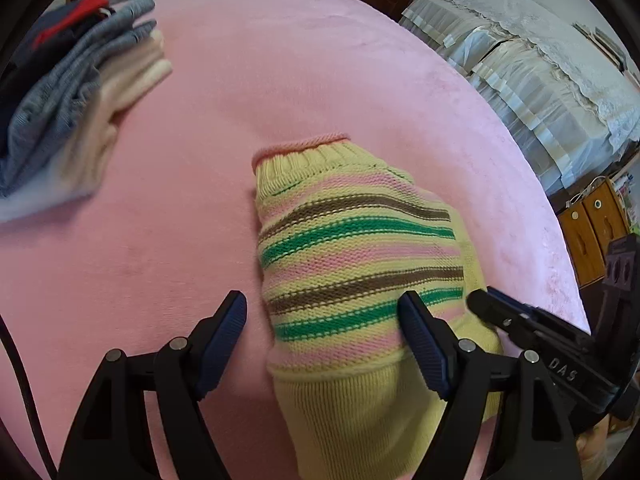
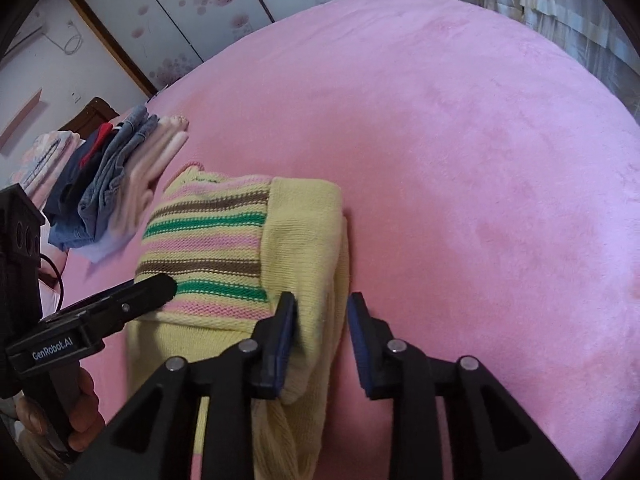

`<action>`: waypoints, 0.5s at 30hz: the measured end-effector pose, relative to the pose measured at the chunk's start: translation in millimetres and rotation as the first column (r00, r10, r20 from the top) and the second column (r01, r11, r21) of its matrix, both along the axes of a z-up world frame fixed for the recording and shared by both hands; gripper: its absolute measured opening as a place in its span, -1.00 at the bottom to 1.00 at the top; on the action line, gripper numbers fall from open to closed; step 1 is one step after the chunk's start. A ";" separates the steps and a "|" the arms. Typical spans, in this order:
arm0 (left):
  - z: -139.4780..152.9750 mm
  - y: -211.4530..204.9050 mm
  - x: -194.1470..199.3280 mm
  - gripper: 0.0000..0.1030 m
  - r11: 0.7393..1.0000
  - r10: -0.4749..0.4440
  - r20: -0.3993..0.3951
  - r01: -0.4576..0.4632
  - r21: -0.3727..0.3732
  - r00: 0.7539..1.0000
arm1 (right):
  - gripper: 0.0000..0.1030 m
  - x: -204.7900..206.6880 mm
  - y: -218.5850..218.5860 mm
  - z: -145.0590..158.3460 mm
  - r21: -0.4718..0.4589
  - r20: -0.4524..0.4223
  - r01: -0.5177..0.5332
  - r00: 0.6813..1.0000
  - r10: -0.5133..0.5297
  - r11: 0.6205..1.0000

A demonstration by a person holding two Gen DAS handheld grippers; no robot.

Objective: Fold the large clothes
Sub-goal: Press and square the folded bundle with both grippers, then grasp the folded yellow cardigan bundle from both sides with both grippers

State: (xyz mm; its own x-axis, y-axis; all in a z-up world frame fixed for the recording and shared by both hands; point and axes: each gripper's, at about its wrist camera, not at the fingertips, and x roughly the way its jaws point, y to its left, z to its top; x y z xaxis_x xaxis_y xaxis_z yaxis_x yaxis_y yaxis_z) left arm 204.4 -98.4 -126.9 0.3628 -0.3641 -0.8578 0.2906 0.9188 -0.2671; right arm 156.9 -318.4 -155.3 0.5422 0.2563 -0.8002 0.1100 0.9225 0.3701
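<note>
Sweater [image 1: 360, 256] lies folded on pink bed [image 1: 200, 160]; both tools spread, seemingly gripping nothing.

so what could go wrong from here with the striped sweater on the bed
1. Both grippers look open: the left gripper straddles the striped sweater and the right gripper sits at its plain yellow folded edge. Closing too shallow may pinch only the top layer, so the fold could slide apart.
2. The stack of folded clothes lies close beside the sweater; a wide sweep might knock it over.
</note>
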 end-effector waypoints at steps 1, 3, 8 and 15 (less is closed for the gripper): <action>4.7 1.4 -3.7 0.51 1.000 -0.004 0.005 0.004 0.016 1.000 | -0.46 -2.8 2.3 5.3 -0.011 0.016 0.000 1.000 0.001 1.000; 13.9 3.8 -9.3 0.50 0.999 -0.004 0.012 0.003 0.035 1.000 | -0.46 -10.3 4.0 16.7 -0.038 0.045 -0.001 0.999 0.003 0.999; 36.4 18.9 -26.3 0.50 0.996 0.055 0.024 -0.057 0.075 0.998 | -0.46 -34.4 12.7 45.2 -0.082 0.120 -0.047 0.991 0.057 0.995; 70.3 30.0 -47.6 0.50 0.995 0.068 0.083 -0.074 0.072 0.994 | -0.46 -53.1 33.5 74.9 -0.171 0.171 -0.087 0.978 0.117 0.981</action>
